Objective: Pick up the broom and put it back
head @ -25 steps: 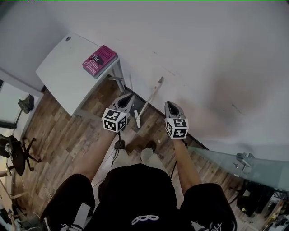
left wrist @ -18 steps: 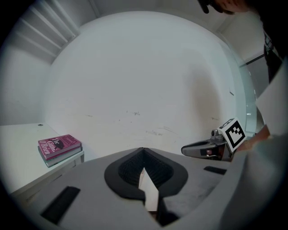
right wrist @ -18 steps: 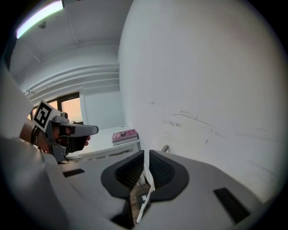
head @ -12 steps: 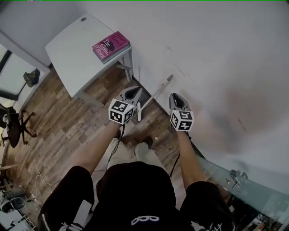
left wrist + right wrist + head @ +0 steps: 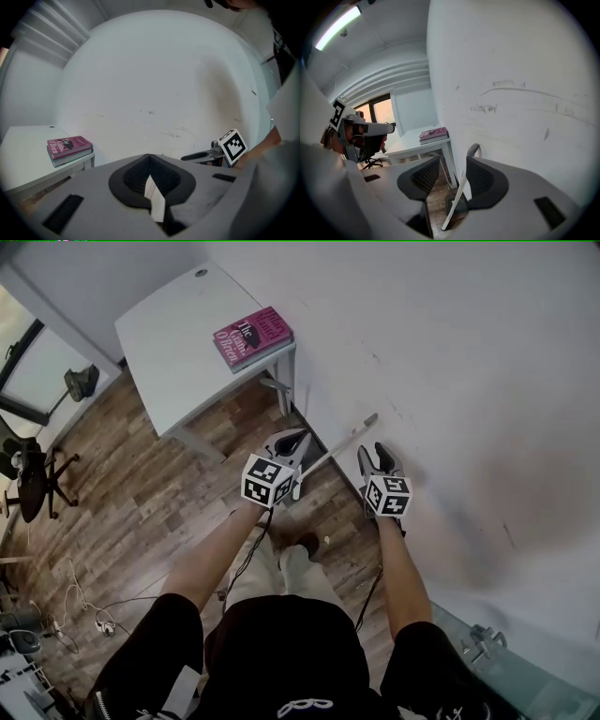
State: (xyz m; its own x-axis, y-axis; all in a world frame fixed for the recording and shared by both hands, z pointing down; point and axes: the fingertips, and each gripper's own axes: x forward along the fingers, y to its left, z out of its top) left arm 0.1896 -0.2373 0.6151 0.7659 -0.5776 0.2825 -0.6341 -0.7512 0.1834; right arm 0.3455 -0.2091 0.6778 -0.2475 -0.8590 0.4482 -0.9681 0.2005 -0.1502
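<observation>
Both claws have moved closer to the broom (image 5: 342,439) since a second ago. At the centre of the head view, the right claw (image 5: 372,452) has just been opening its jaws. They now stand apart with the white handle between them, pads off it. The left claw (image 5: 298,439), just left of the handle, is pinched closed on a white strip (image 5: 153,199). Beyond them the broom leans tilted, its grey tip against the wall (image 5: 450,362). At upper left, a red book (image 5: 253,337) lies on a white table (image 5: 169,343).
</observation>
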